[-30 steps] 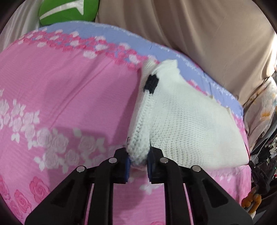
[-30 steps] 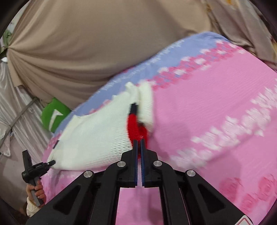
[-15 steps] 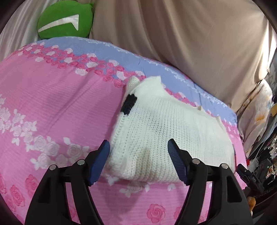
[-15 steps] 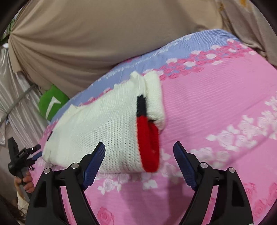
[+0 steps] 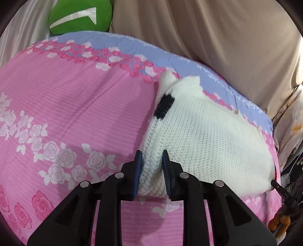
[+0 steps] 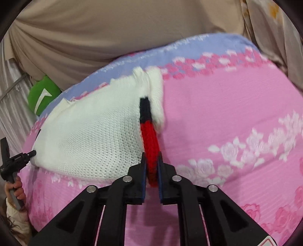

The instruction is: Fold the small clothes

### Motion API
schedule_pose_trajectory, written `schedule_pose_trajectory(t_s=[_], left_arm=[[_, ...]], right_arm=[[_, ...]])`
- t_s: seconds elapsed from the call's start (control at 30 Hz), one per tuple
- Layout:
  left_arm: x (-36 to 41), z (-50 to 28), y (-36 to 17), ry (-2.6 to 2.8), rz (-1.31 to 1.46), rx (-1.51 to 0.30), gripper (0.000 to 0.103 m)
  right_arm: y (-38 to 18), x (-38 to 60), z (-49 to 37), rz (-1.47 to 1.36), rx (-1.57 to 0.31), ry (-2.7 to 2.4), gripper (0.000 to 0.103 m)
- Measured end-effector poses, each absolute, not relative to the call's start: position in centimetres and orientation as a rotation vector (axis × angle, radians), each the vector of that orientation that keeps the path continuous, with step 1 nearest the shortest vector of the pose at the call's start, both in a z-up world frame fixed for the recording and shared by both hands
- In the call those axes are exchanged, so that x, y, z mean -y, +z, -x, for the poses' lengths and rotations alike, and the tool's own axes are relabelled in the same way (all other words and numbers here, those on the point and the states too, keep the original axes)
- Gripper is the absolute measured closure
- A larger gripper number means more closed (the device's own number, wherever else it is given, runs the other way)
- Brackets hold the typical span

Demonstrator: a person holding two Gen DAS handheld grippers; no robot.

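A white knit garment [image 5: 204, 140] with a black patch lies folded on the pink floral bedspread [image 5: 72, 106]. My left gripper [image 5: 151, 164] is shut on its near left white ribbed edge. In the right wrist view the same garment [image 6: 94, 136] shows a red and black ribbed band [image 6: 149, 143] along its right side. My right gripper [image 6: 151, 164] is shut on the near end of that red band. Both held corners sit at the garment's near edge, low over the bed.
A green cushion [image 5: 79, 17] sits at the bed's far left corner against beige draped fabric [image 5: 217, 32]. The bedspread has a lilac band [image 5: 117, 39] along the far edge. The other gripper's tip [image 6: 17, 159] and a hand show at the garment's left edge.
One second ago both grippers held the garment. Half a second ago both were open wide, pulled back from it. Now both have closed again on its near corners.
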State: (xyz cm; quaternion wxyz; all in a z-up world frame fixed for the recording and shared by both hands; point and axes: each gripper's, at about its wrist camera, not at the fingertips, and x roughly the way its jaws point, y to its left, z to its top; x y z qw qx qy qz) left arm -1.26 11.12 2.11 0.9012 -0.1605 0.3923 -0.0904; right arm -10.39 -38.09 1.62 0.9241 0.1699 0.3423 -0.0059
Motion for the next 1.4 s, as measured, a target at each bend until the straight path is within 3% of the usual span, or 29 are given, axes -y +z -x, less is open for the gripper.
schedule_pose_trajectory(t_s=[0.03,0.07,0.13,0.17,0.2,0.27,0.37,0.47,0.53,0.57,0.6,0.63,0.8,0.97,1.03,1.13,1.17,1.3,1.4], left_arm=[[-11.2,1.3,3.0,-0.195,0.333,-0.787,0.08],[-11.1,1.2,4.0,-0.202,0.329,-0.766,0.078],[-10.6,0.3,6.0,-0.228,0.313,-0.718,0.067],[-10.0,-0.7,7.1,-0.239,0.305,-0.692,0.052],[-9.4,-1.7,7.6,-0.252,0.296,-0.68,0.04],[-7.7,-4.6,8.4,-0.279,0.275,-0.685,0.033],[-5.6,-9.7,7.7,-0.33,0.281,-0.745,0.032],[-4.3,-14.5,5.9,-0.32,0.276,-0.815,0.032],[-3.4,-16.4,4.7,-0.309,0.245,-0.849,0.041],[-2.9,-17.1,4.2,-0.31,0.219,-0.866,0.06],[-2.4,-17.6,3.9,-0.315,0.197,-0.883,0.091],[-2.2,-17.8,3.8,-0.31,0.186,-0.888,0.096],[-3.5,-17.3,6.5,-0.274,0.167,-0.742,0.096],[-3.7,-20.0,2.1,-0.211,0.177,-0.882,0.096],[-4.0,-19.8,3.2,-0.202,0.178,-0.844,0.096],[-4.5,-18.3,4.3,-0.162,0.173,-0.816,0.094],[-4.9,-17.3,4.8,-0.164,0.192,-0.799,0.093],[-4.0,-10.7,7.9,-0.258,0.244,-0.687,0.055],[1.7,-5.7,7.7,-0.436,0.147,-0.703,0.053]], right_arm=[[2.5,38.2,10.3,-0.349,-0.681,-0.01,0.081],[3.6,38.3,9.9,-0.346,-0.654,0.0,0.07],[5.6,38.3,8.7,-0.335,-0.606,0.017,0.05],[6.5,38.1,7.4,-0.315,-0.591,0.033,0.043],[7.0,37.8,6.2,-0.295,-0.591,0.048,0.042],[7.6,37.3,2.9,-0.261,-0.603,0.046,0.039],[7.0,37.3,-2.0,-0.259,-0.655,0.054,0.038],[5.2,37.5,-6.4,-0.251,-0.731,0.034,0.038],[3.7,37.5,-8.9,-0.235,-0.79,0.024,0.038],[3.1,37.3,-9.8,-0.224,-0.821,0.038,0.058],[2.9,37.1,-10.2,-0.222,-0.841,0.061,0.081],[3.1,37.0,-10.3,-0.222,-0.841,0.078,0.095],[8.7,38.2,-7.5,-0.256,-0.584,0.087,0.096],[1.6,39.9,-12.6,-0.276,-0.85,0.018,0.097],[3.2,40.4,-11.6,-0.313,-0.814,0.009,0.095],[6.2,39.6,-8.5,-0.308,-0.711,-0.03,0.082],[7.0,38.9,-7.4,-0.297,-0.691,-0.005,0.082],[7.6,31.9,-3.4,-0.265,-0.727,0.277,0.076],[4.6,24.8,-2.2,-0.238,-0.83,0.475,0.076]])
